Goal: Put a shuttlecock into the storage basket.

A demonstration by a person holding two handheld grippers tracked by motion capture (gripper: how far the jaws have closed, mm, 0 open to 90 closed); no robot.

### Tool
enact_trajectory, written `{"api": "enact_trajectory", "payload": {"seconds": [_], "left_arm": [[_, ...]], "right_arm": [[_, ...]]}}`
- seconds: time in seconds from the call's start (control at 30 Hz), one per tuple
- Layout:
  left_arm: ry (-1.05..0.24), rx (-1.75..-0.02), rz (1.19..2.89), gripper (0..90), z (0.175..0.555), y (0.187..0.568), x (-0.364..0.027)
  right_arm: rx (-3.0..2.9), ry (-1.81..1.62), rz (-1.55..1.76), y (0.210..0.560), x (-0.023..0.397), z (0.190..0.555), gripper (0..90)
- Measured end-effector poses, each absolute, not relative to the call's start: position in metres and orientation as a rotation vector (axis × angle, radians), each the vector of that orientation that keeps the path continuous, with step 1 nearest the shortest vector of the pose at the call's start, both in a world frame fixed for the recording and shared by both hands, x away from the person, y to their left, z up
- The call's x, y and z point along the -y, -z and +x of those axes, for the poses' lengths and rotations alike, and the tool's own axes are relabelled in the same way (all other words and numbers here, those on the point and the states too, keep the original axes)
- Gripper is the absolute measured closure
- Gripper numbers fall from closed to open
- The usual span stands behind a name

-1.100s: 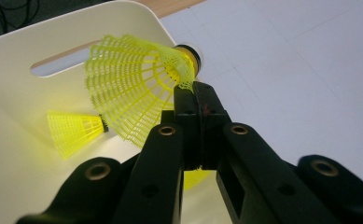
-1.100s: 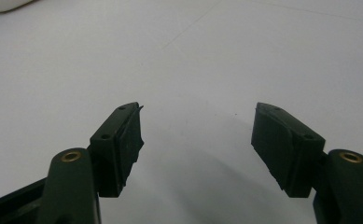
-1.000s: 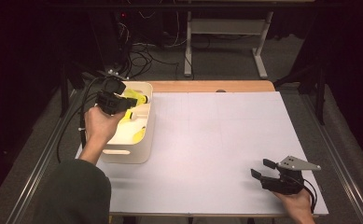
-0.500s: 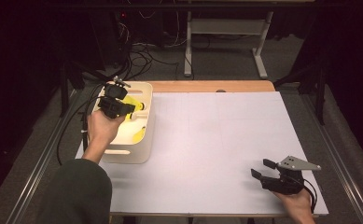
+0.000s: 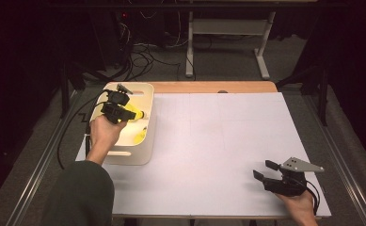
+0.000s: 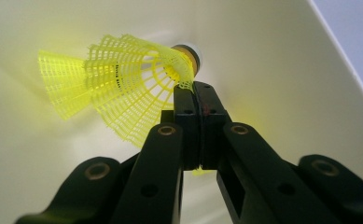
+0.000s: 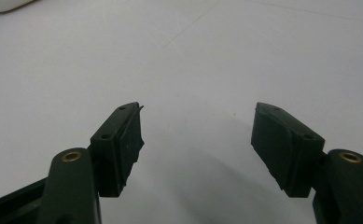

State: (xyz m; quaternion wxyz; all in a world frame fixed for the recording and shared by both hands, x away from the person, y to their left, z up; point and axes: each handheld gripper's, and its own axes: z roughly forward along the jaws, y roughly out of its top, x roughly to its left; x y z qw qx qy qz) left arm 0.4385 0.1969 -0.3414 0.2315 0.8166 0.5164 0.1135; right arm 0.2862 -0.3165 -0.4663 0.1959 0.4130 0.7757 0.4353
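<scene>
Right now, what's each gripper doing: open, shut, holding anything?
Left gripper: jaws shut on the skirt edge of a yellow shuttlecock, inside the cream bin.
Right gripper: jaws open, nothing between them.

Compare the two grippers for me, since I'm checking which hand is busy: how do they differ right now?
The left gripper is shut on the skirt of a yellow shuttlecock; the right gripper is open, holding nothing. The left is inside the cream bin; the right is over the white table. Both have black jaws.
</scene>
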Motion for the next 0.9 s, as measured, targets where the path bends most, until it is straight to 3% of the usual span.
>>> {"api": "enact_trajectory", "payload": {"seconds": [0.73, 0.9], "left_arm": [[-0.31, -1.459, 2.246, 88.1, 0.4435, 0.3489, -0.1995], [-0.286, -1.462, 2.223, 75.9, 0.4435, 0.3476, -0.201]], "right_arm": [[-2.168, -1.224, 1.165, 0.4665, 0.3179, 0.2865, 34.1], [-2.17, -1.226, 1.166, 0.4666, 0.3178, 0.2866, 34.2]]}}
